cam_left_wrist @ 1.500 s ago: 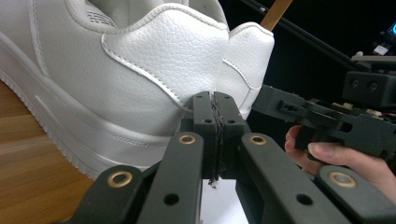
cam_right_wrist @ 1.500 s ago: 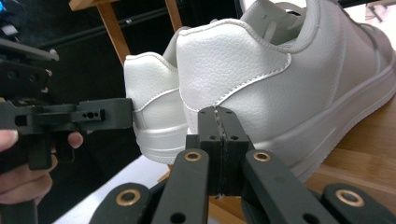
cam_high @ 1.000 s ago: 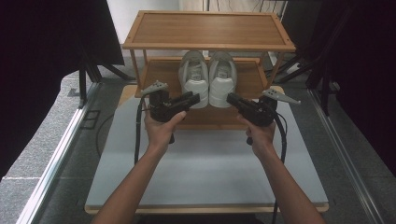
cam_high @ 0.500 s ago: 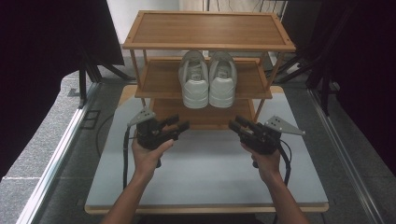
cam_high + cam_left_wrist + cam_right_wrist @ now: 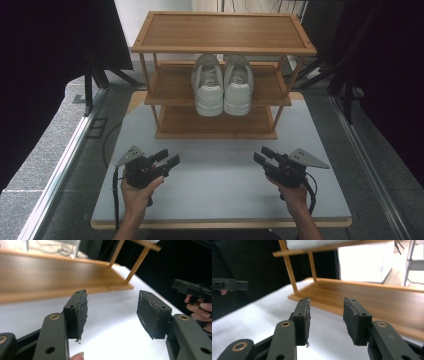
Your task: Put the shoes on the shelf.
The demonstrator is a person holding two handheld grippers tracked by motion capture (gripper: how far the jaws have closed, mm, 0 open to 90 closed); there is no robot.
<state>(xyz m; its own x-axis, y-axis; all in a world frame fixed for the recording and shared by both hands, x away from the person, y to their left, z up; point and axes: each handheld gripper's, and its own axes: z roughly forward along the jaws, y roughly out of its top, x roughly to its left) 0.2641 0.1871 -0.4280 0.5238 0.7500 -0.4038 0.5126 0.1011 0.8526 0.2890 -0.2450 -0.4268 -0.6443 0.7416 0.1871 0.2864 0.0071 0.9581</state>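
Note:
A three-tier wooden shoe rack (image 5: 220,30) stands at the back of the white table (image 5: 220,192). A pair of white sneakers (image 5: 222,85) sits on its middle shelf, toes toward me. My left gripper (image 5: 168,158) hovers low over the table at the front left, well short of the rack. Its jaws (image 5: 112,302) have just been opening and hold nothing. At the front right my right gripper (image 5: 262,155) mirrors it, jaws (image 5: 327,307) also just opening, empty. Both point at the rack's bottom shelf (image 5: 374,295).
Black curtains flank the table on both sides. Grey floor with a metal rail (image 5: 60,175) runs along the left, and stand legs (image 5: 100,75) rise beside the rack. A cable (image 5: 116,200) trails from the left gripper near the table's front edge.
Both hands have pulled back from the rack toward the table's front and sunk lower. Both pairs of jaws stand wider than before.

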